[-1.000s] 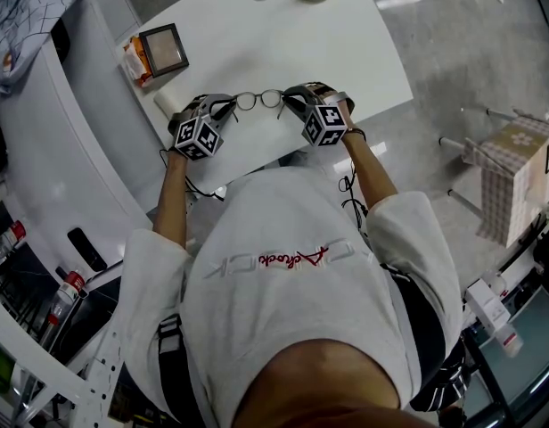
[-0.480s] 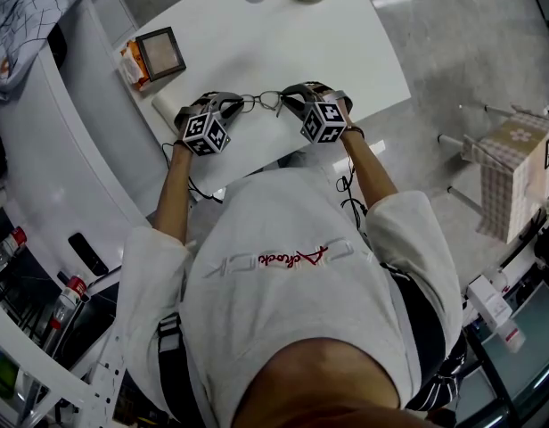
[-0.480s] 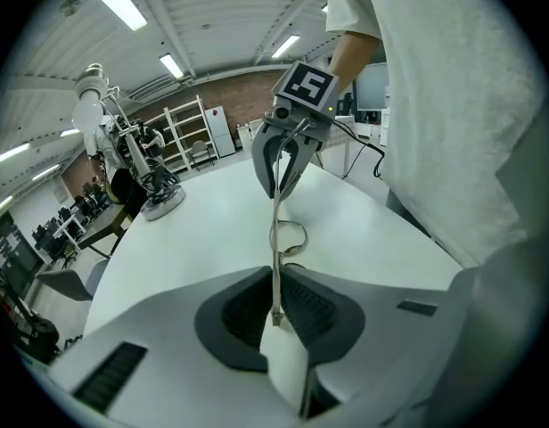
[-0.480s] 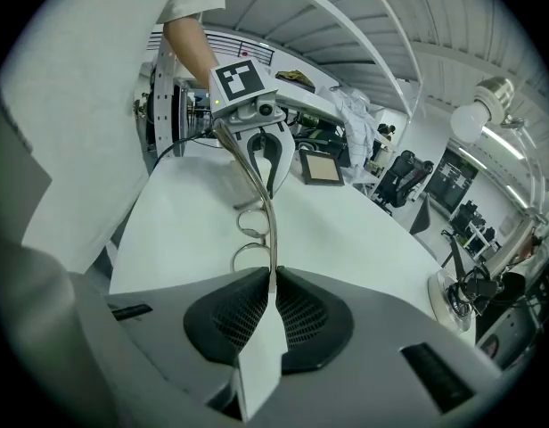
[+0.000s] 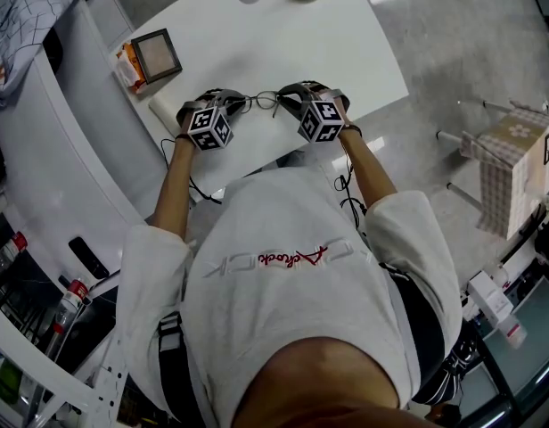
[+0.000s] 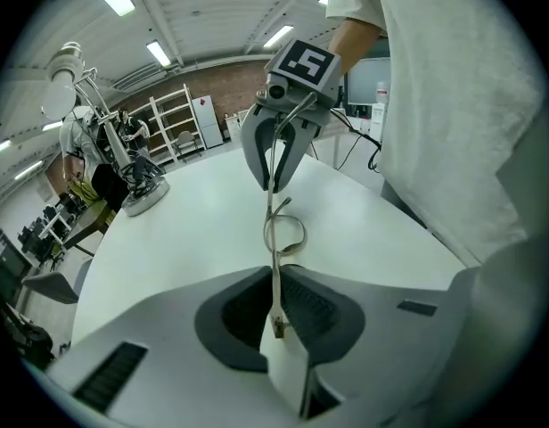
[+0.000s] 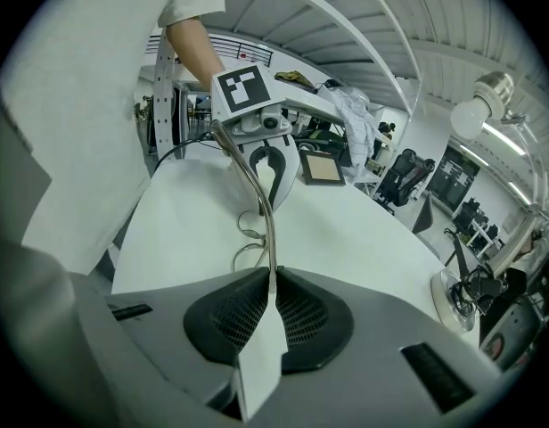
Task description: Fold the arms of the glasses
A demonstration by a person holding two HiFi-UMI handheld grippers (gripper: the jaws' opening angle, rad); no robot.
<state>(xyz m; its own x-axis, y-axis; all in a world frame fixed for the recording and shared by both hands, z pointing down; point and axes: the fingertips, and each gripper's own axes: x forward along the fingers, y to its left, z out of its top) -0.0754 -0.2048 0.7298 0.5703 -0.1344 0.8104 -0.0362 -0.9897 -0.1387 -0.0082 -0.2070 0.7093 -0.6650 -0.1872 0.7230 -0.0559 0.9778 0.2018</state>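
From above, the glasses (image 5: 264, 102) hang between the left gripper (image 5: 232, 106) and the right gripper (image 5: 289, 102), over the white table (image 5: 346, 52). A second ago the left gripper stood farther out. It has since come in toward the right one, dipped and rolled a little.

In the left gripper view, the left gripper (image 6: 275, 310) pinches a thin metal end of the glasses (image 6: 283, 234), which run straight ahead to the right gripper (image 6: 273, 184).

In the right gripper view, the right gripper (image 7: 268, 285) is clamped on the other thin arm of the glasses (image 7: 267, 226), with the left gripper (image 7: 267, 184) beyond.

I'd say the left-hand arm is being swung inward, and neither arm looks folded flat yet.
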